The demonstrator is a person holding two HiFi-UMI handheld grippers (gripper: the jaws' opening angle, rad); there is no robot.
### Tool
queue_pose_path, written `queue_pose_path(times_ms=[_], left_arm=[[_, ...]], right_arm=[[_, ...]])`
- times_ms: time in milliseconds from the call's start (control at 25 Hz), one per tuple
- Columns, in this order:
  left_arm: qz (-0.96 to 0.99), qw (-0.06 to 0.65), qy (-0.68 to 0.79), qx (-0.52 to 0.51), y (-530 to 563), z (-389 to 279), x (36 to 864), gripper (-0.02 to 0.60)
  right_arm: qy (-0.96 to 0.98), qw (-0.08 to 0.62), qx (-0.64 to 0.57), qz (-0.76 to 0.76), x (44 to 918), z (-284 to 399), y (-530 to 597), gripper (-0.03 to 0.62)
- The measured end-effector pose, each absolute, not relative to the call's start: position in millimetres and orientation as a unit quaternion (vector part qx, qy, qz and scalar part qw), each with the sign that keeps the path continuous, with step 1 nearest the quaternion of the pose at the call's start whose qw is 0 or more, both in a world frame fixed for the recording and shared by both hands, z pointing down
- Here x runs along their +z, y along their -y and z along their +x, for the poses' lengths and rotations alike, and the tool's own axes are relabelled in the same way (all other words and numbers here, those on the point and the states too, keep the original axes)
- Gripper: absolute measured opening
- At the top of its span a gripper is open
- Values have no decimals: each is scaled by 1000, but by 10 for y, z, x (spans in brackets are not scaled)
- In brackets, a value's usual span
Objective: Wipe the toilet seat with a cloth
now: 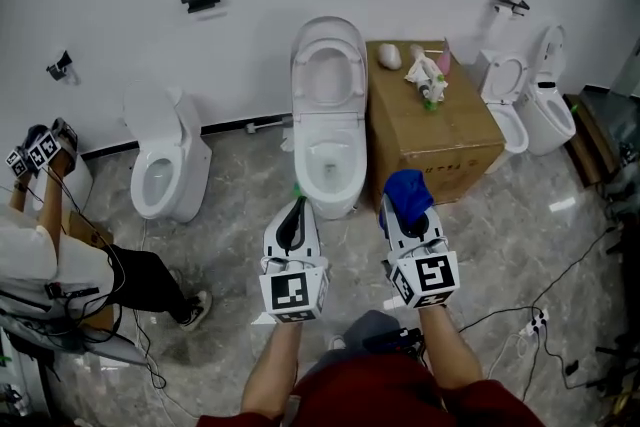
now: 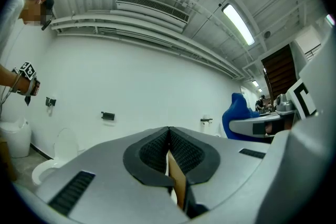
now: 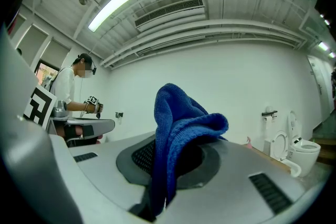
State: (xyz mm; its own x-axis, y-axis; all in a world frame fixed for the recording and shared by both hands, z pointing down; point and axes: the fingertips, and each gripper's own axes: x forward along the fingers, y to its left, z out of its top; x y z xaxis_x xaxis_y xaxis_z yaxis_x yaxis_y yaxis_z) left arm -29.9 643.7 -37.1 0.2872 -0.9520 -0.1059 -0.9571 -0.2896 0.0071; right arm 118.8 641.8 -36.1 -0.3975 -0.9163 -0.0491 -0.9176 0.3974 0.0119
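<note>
Holds blue cloth clamped in right gripper, jaws closed on its lower folds and the rest bunched up over the tips, just in front of toilet and off to its right, not touching it. Has left gripper closed tight with nothing in it, just in front of toilet's near rim. Shows toilet seat raised at toilet's back, cardboard box just beside toilet on its right.
</note>
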Motion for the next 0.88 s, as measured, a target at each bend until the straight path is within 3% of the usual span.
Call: queue_pose_path(times_ms=[400, 880], left_arm=[[-798, 28, -601, 35, -5538, -294, -256, 17], [-789, 39, -613, 37, -3483, 130, -395, 17]], right_arm=[[-841, 27, 13, -540, -195, 1163, -5465, 60], [-844, 23, -4, -536, -162, 1636, -3374, 60]])
